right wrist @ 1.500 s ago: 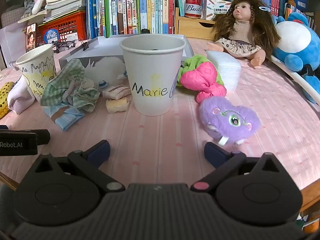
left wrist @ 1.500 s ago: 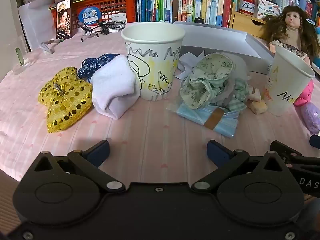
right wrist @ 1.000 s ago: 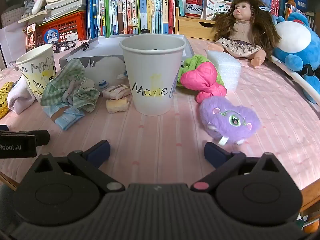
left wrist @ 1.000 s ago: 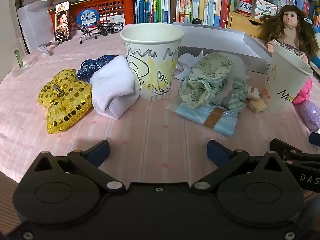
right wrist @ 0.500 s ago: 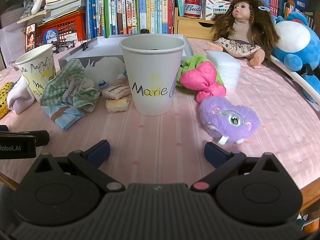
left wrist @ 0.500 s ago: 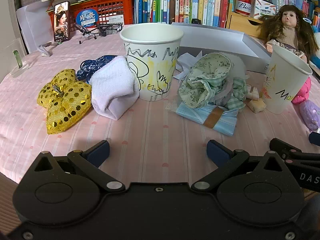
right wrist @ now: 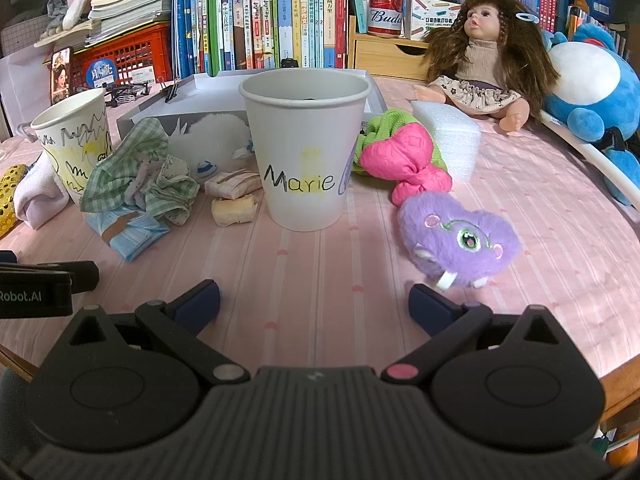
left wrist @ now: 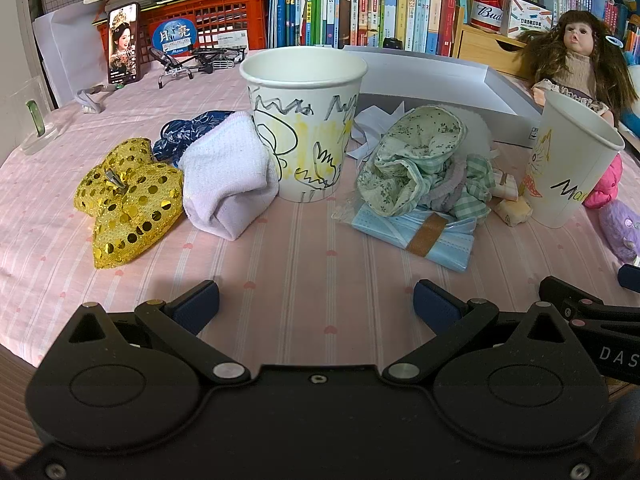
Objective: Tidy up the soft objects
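Two paper cups stand on the pink tablecloth: a scribbled cup (left wrist: 304,124) (right wrist: 74,140) and a cup marked "Marie" (right wrist: 306,148) (left wrist: 572,164). Left of the scribbled cup lie a white sock (left wrist: 226,176), a gold sequin bow (left wrist: 128,196) and a dark blue cloth (left wrist: 188,132). Between the cups sits a green cloth heap (left wrist: 420,164) (right wrist: 140,172) on blue face masks (left wrist: 420,232). Right of the "Marie" cup are a pink bow (right wrist: 408,164) and a purple plush (right wrist: 456,236). My left gripper (left wrist: 316,304) and right gripper (right wrist: 314,300) hover open near the table's front edge, holding nothing.
A grey flat box (left wrist: 436,80) lies behind the cups. A doll (right wrist: 484,52), a white foam block (right wrist: 448,136) and a blue plush (right wrist: 592,92) are at the back right. Books, a red crate (left wrist: 208,16) and a phone (left wrist: 124,44) line the back.
The left wrist view has shifted very slightly; the cups and soft objects stay where they were. Both grippers remain open and empty.
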Demonstrator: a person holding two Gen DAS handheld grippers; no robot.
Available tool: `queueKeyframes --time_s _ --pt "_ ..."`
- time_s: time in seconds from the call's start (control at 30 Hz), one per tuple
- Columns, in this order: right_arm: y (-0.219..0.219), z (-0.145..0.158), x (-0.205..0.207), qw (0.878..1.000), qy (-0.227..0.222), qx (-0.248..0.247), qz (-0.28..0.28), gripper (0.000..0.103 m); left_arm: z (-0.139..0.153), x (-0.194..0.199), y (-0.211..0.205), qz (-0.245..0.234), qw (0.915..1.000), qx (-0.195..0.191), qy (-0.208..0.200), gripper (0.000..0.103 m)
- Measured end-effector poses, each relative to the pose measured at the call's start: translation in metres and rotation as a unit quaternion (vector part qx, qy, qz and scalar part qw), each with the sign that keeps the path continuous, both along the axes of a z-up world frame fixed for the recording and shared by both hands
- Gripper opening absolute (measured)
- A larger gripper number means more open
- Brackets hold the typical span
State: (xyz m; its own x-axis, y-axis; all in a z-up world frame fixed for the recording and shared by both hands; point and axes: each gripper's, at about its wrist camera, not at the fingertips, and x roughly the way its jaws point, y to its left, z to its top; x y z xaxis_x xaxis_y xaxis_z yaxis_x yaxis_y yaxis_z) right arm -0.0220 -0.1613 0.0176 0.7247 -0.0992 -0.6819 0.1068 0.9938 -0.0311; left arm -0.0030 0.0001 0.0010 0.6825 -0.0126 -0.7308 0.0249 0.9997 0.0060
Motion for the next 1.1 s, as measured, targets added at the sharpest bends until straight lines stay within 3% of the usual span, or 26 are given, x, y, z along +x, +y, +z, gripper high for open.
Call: queueKeyframes --time_s 1.1 --pt "0.0013 0.0015 -0.0017 1.000 -0.006 -0.001 -0.001 0.103 0.0012 0.0001 -0.0011 -0.002 1.0000 0.000 0.003 0.103"
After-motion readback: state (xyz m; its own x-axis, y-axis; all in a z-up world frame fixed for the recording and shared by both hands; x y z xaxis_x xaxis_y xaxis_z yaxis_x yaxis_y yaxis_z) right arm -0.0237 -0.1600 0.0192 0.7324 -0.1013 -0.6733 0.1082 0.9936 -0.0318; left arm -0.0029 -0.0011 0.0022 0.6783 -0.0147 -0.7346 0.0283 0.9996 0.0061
